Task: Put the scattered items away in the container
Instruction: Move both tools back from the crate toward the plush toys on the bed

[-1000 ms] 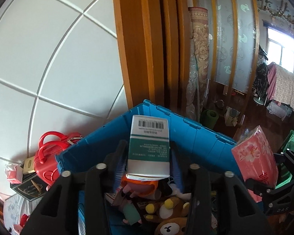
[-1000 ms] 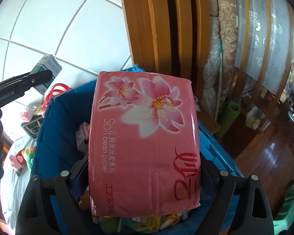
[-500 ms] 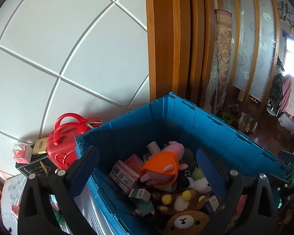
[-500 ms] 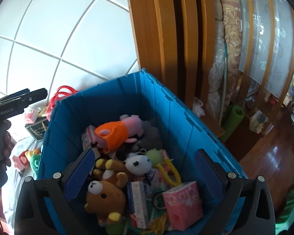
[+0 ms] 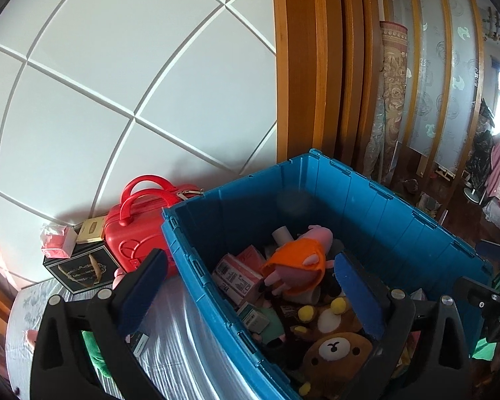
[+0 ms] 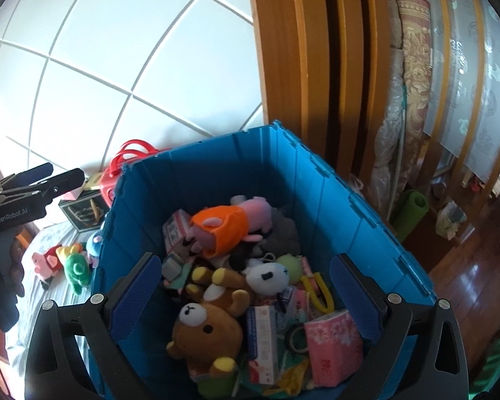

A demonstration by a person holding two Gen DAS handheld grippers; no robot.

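Just let go of 2 things over the blue crate point(image 5: 400, 206): a second ago had a green-and-white carton pinched in the left tool point(image 5: 246, 260) and a pink tissue pack point(image 6: 333, 346) in the right tool point(image 6: 245, 260). Have just been opening both sets of jaws; now spread wide, gripping nothing, with only crate contents visible through the gaps. Can find the tissue pack inside the crate at its near right corner, tilted against the wall. Cannot pick out the carton for certain; probably the small greenish box point(image 5: 253, 316) inside the crate near its left wall. Means 2 more items tidied and both tools free for the next pickup. Heaped inside the crate: a brown bear point(image 6: 206, 330) at the near side, a pig plush in orange point(image 6: 223, 226) toward the far wall, a white plush point(image 6: 266, 275) between them, a yellow loop point(image 6: 316, 291) just beyond the tissue pack, plus several small cartons. Not finished, judging by what lies outside the crate to its left on the pale striped cover point(image 5: 170, 350): a green plush point(image 6: 75, 268), a pink-and-red plush point(image 6: 45, 263), more half hidden. Also left of the crate, against the white wall: a red case point(image 5: 133, 233) and a black box point(image 5: 80, 271), possibly no part of the job.
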